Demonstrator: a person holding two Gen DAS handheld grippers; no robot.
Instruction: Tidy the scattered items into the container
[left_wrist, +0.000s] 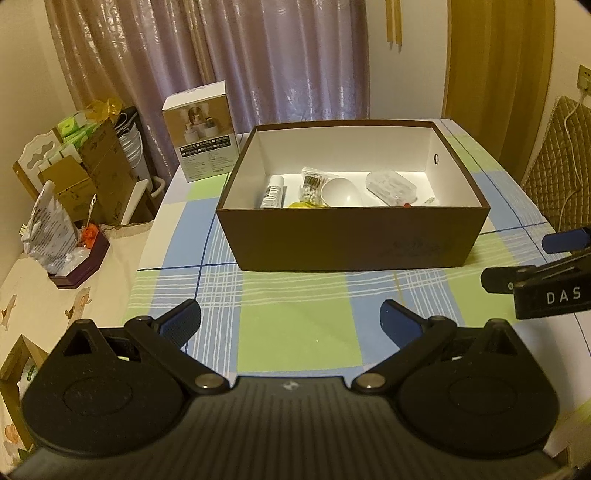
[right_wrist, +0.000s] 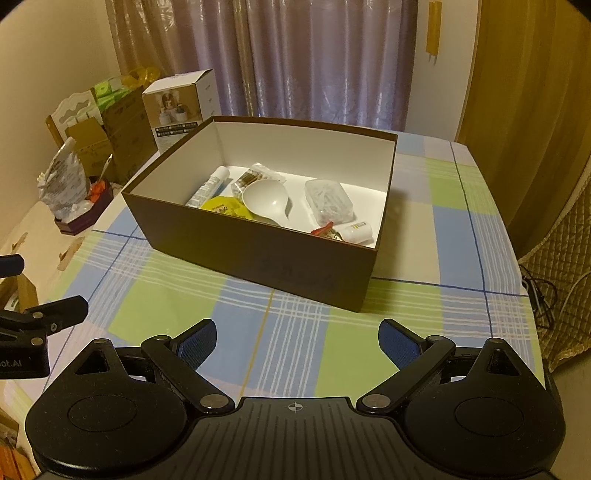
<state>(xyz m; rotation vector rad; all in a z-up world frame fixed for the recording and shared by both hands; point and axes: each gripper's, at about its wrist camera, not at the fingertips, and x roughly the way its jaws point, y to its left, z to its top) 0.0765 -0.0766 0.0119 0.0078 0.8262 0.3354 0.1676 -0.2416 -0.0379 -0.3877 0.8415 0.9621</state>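
Note:
A brown box (left_wrist: 347, 240) (right_wrist: 258, 258) with a white inside stands on the checked tablecloth (left_wrist: 295, 332) (right_wrist: 295, 350). It holds a white tube (left_wrist: 272, 192) (right_wrist: 208, 188), a bag of cotton swabs (left_wrist: 312, 184), a white spoon (left_wrist: 341, 192) (right_wrist: 267, 201), a clear plastic case (left_wrist: 391, 186) (right_wrist: 328, 201), a yellow packet (right_wrist: 225, 207) and a small white bottle (right_wrist: 358, 232). My left gripper (left_wrist: 290, 319) is open and empty, short of the box's front wall. My right gripper (right_wrist: 297, 338) is open and empty too, near the box's front corner.
A white product carton (left_wrist: 201, 131) (right_wrist: 177, 107) stands behind the box at the left. Beyond the table's left edge sit cardboard boxes (left_wrist: 92, 170), a plastic bag (left_wrist: 50, 229) and a dark tray (left_wrist: 79, 266). A quilted chair (left_wrist: 557, 162) is at the right.

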